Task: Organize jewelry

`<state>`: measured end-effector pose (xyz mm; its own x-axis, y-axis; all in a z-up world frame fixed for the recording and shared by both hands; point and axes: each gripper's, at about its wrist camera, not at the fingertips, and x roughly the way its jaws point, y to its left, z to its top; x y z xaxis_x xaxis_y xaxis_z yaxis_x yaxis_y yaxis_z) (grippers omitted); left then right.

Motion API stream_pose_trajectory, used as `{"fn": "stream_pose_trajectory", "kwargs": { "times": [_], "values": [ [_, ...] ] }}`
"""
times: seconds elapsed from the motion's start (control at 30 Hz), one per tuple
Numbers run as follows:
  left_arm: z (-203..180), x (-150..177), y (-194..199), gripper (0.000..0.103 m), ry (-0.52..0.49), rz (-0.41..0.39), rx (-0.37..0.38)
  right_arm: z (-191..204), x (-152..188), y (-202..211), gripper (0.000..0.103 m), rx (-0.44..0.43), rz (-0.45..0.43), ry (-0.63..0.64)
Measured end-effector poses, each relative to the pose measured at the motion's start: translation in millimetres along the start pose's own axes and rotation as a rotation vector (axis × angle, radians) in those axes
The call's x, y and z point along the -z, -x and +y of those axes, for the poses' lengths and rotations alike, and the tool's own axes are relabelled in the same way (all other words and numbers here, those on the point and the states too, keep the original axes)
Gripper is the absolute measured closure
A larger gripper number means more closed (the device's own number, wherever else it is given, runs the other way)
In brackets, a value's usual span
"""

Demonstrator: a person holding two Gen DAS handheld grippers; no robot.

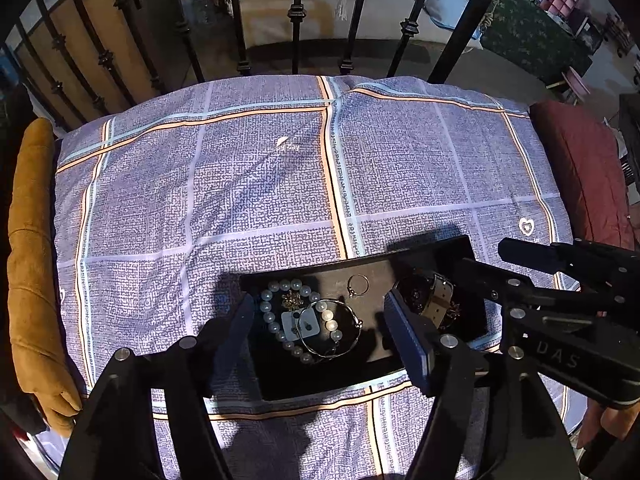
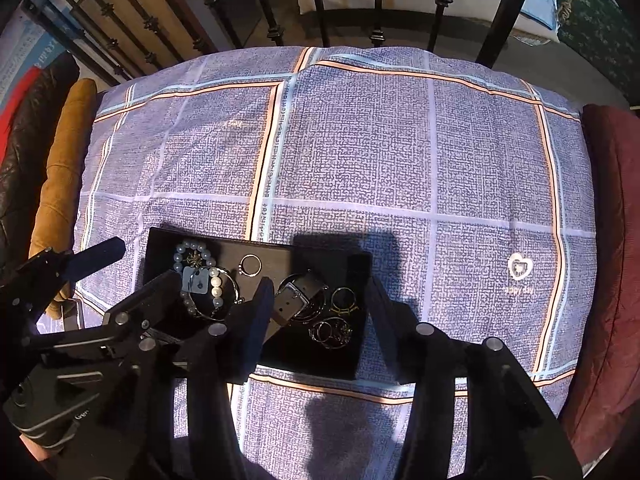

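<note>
Hovering: both claws [image 1: 320, 328] [image 2: 320, 312] spread, empty | tray [image 2: 160, 248] near cloth's front edge

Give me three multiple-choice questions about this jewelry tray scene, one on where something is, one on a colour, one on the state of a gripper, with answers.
1. Where does the pearl bracelet lie?
A. in the black tray
B. on the bare cloth
C. on the brown cushion

2. What colour is the cloth under the tray?
A. plain red
B. blue-purple with orange and white stripes
C. green

3. How is the left gripper?
A. shut on the ring
B. shut on the watch
C. open, holding nothing

Answers:
1 A, the pearls rest on the tray's dark floor beside the ring.
2 B, striped checks cover it.
3 C, its fingers stand apart above the tray, pressing nothing.
</note>
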<state>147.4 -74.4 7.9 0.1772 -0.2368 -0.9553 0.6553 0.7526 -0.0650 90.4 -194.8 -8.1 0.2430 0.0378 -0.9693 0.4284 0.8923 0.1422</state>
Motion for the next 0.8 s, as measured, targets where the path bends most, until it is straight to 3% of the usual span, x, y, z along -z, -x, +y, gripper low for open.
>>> {"fn": "stream_pose_trajectory", "kwargs": {
  "times": [0.13, 0.2, 0.33, 0.43, 0.5, 0.63, 0.8],
  "values": [
    [0, 4, 4, 0.026, -0.002, -0.003, -0.015, 1, 3, 5, 0.054, 0.009, -0.005, 0.001],
    [1, 6, 6, 0.023, 0.001, -0.003, -0.024, 1, 6, 8, 0.044, 0.025, -0.007, 0.001],
    [6, 11, 10, 0.013, 0.02, -0.002, -0.038, -3, 12, 14, 0.037, 0.052, -0.01, -0.016],
    [7, 16, 10, 0.007, 0.034, 0.022, -0.044, -6, 18, 18, 0.024, 0.089, -0.019, -0.041],
    [7, 19, 11, 0.007, 0.028, 0.02, -0.051, -8, 22, 19, 0.018, 0.106, -0.018, -0.06],
    [3, 25, 13, 0.007, -0.013, 0.012, -0.094, -12, 27, 21, 0.016, 0.152, -0.015, -0.081],
    [-3, 25, 15, 0.007, -0.043, 0.008, -0.118, -14, 27, 24, 0.011, 0.15, -0.013, -0.099]
  ]
}}
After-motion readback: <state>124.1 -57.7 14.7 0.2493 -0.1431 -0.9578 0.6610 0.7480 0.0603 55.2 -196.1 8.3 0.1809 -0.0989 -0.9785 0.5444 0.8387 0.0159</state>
